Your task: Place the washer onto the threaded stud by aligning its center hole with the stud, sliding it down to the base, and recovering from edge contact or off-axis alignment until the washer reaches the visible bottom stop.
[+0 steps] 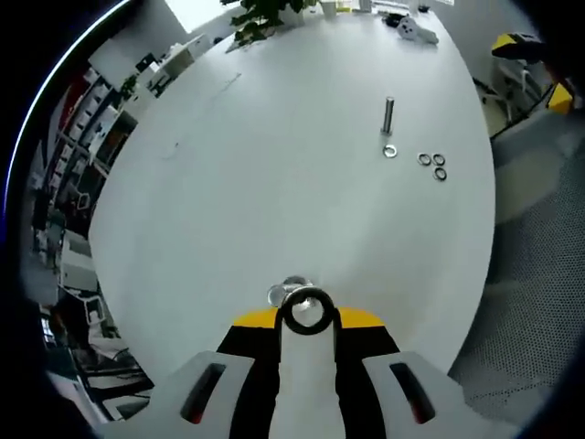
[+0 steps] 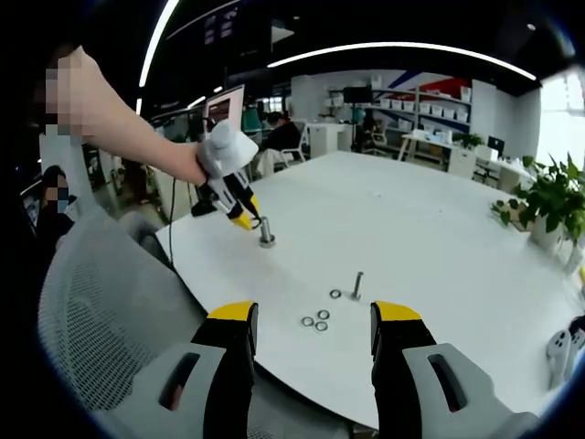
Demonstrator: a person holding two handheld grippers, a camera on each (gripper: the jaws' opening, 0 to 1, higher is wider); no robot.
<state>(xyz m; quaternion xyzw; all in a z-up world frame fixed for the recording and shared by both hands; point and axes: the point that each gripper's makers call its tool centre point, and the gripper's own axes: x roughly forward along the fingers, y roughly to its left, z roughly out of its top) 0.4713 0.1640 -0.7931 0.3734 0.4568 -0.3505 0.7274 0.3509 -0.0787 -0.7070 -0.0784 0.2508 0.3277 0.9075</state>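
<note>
My left gripper is shut on a dark washer pinched between its yellow tips. The washer hovers right at the top of a shiny threaded stud standing on the white table. In the right gripper view that same left gripper leans down onto the stud; whether the hole is over the stud is unclear. A second stud stands upright farther along, with one washer at its foot and three more washers beside it. My right gripper hangs open near the table edge, holding nothing.
A person's arm carries the left gripper. A grey mesh chair stands at the near table edge. A potted plant and a white controller sit at the table's right end. Office desks and shelves lie beyond.
</note>
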